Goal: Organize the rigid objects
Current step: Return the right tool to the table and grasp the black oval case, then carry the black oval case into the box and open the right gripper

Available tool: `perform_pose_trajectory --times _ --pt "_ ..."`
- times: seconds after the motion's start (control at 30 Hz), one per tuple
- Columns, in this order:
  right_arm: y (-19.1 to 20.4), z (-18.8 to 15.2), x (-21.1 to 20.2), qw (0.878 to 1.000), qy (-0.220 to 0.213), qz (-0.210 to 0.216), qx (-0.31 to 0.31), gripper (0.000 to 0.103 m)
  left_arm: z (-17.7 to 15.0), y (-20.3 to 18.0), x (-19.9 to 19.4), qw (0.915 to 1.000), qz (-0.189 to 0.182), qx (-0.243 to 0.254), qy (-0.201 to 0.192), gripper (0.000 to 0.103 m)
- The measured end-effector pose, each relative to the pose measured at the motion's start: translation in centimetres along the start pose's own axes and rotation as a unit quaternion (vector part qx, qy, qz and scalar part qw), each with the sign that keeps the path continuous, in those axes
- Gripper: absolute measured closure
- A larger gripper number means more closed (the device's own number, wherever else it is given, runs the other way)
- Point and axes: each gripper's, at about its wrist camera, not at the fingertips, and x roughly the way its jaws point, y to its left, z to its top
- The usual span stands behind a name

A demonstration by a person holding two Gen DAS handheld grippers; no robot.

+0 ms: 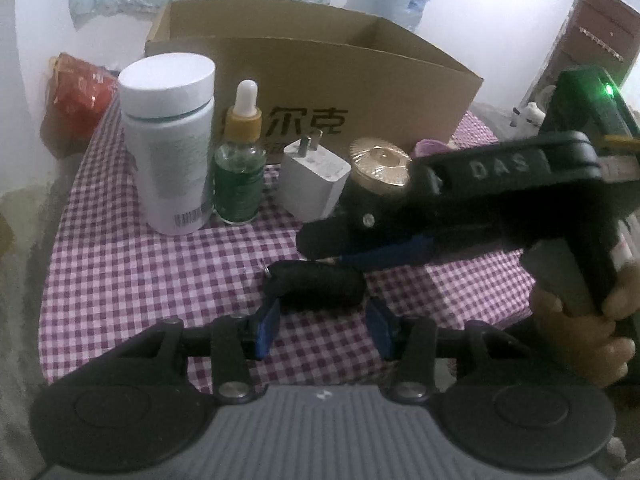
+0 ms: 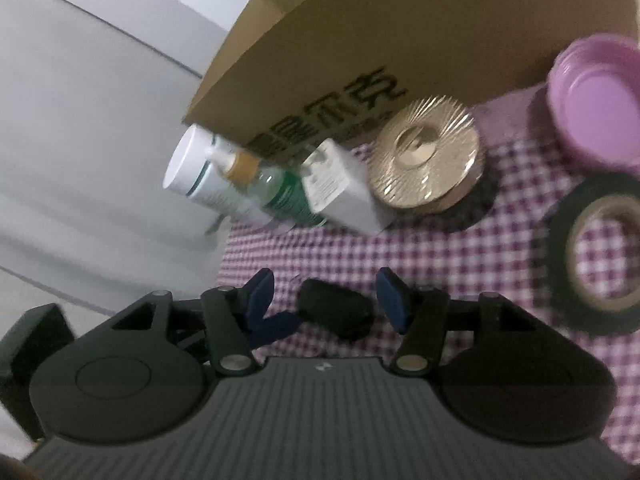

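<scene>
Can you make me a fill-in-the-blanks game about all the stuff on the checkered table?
1. The big white bottle stands right next to a little dropper bottle with ____ liquid inside.
2. Behind the white plug adapter stands a brown ____ box.
3. The small black object lies on the ____ cloth.
4. The jar lid is shiny ____.

Missing words: green; cardboard; checkered; gold

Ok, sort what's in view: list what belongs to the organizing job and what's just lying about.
Job:
box
white bottle
dropper bottle
charger
gold-lidded jar
black object
tape roll
pink lid
left gripper
right gripper

Lying about:
red bag
checked cloth
</scene>
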Motion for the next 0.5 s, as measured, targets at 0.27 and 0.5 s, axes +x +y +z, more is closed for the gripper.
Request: perform_pose_trajectory --times 0.27,0.5 --pt "-1.2 -1.0 0.0 0.996 0.025 0.065 0.055 0.061 0.3 0.9 0.1 0.9998 -0.013 -0.014 0.003 0.054" --pt "-1.3 -1.4 1.0 0.997 0.026 0.051 0.055 0.075 0.3 0.6 -0.4 0.9999 -0.011 -0.006 -0.002 0.056"
